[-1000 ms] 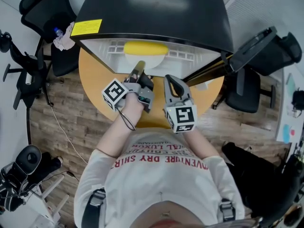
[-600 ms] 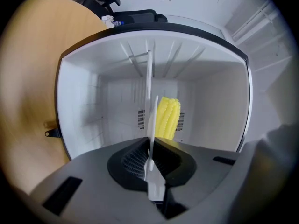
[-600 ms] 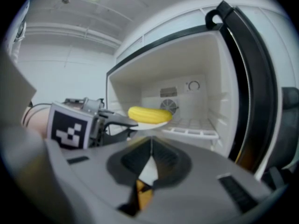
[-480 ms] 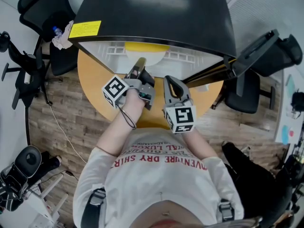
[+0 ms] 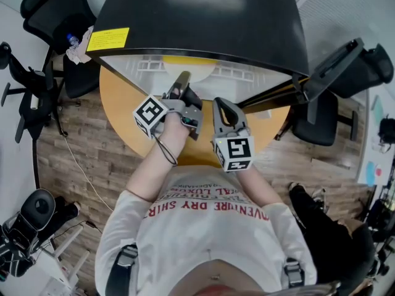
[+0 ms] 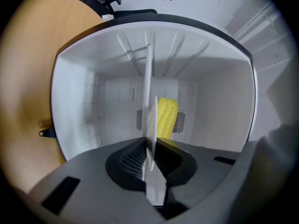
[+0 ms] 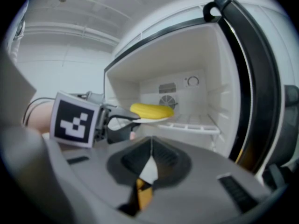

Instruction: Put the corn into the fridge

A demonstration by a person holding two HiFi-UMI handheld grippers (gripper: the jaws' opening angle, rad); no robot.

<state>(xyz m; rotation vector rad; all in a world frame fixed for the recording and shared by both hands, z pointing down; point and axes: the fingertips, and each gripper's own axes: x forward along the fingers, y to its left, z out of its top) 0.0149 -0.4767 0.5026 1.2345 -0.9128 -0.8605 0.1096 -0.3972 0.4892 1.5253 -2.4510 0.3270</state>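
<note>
A yellow corn cob [image 6: 167, 118] lies on a white plate [image 6: 149, 106] inside the open white mini fridge [image 5: 197, 17]. The right gripper view shows the corn [image 7: 152, 110] and plate [image 7: 156, 120] resting on the fridge's wire shelf [image 7: 198, 125]. My left gripper [image 5: 180, 82] reaches into the fridge mouth. Its jaws have just been opening and stand slightly apart, with the plate's rim still between them. My right gripper [image 5: 221, 103] hovers beside it over the table, shut and holding nothing.
The fridge stands on a round wooden table [image 5: 123, 110], its black door [image 5: 333, 57] swung open to the right. Black office chairs [image 5: 55, 11] surround the table. The fridge's back wall has a vent [image 7: 167, 100].
Less of the yellow corn shows under the fridge's top edge than a second ago. Both grippers have hardly moved.
</note>
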